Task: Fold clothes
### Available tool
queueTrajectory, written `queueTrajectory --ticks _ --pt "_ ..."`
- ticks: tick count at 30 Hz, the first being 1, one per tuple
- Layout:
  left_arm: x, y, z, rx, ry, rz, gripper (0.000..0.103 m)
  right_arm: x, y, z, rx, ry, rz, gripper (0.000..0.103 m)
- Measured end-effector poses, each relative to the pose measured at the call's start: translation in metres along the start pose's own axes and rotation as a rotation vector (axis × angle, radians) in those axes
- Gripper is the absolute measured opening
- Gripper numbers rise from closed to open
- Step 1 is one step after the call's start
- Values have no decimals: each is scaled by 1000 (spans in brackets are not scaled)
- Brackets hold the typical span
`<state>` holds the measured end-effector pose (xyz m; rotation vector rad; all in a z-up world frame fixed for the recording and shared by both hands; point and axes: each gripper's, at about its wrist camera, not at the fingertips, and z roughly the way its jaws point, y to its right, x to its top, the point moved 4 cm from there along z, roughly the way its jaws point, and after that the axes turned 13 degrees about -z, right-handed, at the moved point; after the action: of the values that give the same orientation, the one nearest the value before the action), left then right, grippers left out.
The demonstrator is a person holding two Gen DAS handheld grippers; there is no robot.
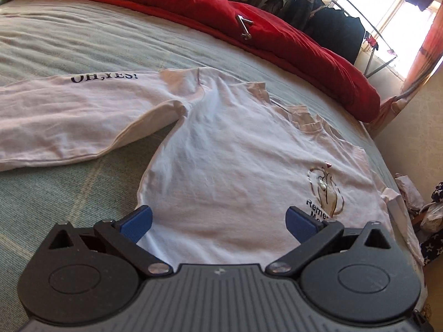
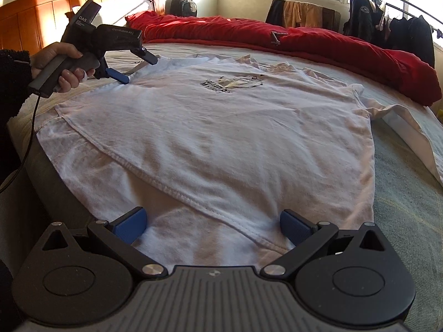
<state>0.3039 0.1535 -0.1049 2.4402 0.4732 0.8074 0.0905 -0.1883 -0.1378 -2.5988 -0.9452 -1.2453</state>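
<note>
Starting fold: white T-shirt (image 2: 216, 127) spread flat on bed (image 1: 69, 193). Left gripper (image 1: 218, 218) and right gripper (image 2: 213, 224) held wide apart, empty. Hem at 6 o'clock to be pinched next, judged.

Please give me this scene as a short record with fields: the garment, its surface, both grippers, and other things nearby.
garment: white shirt, spread flat, print facing up
sleeve: one sleeve lies out to the side, text on it
surface: bed
left gripper: open, over the shirt
right gripper: open, over the hem
nearby: red duvet bunched behind the shirt
</note>
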Motion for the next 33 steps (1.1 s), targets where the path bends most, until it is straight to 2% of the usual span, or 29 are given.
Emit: queueTrajectory --ticks 3,6,7,9,11,14,16,19,22,24,26,28,32,33 --pt "16 18 1 -70 10 38 102 3 2 -1 7 -7 8 103" --pt "24 33 21 -121 -15 39 102 5 3 0 0 -16 5 103" --pt "25 33 29 -114 -18 35 102 5 3 0 -1 -16 3 103" --pt "30 26 45 -43 -10 18 102 4 4 1 -1 -15 0 103" --pt "33 11 50 6 40 -4 102 3 4 1 3 -10 2 103" --pt "34 -1 40 2 88 -19 101 2 5 2 7 -3 3 103" --pt "33 -1 30 64 102 4 101 2 5 3 7 2 1 103" --pt "26 0 12 92 80 31 98 1 5 3 5 11 6 103" --pt "12 10 -10 -35 47 42 99 0 4 3 -3 25 9 103" --pt "2 18 -21 -71 49 69 100 0 3 3 -11 25 13 103" --pt "-9 23 -21 -91 9 104 100 0 2 4 -19 24 17 103" --pt "-18 22 -15 -67 -30 127 100 0 2 4 -27 24 22 103" --pt "-36 4 -13 97 -28 139 100 -2 0 2 -44 29 33 103" --pt "-39 0 -16 103 -23 144 100 -2 0 2 -46 28 33 103"
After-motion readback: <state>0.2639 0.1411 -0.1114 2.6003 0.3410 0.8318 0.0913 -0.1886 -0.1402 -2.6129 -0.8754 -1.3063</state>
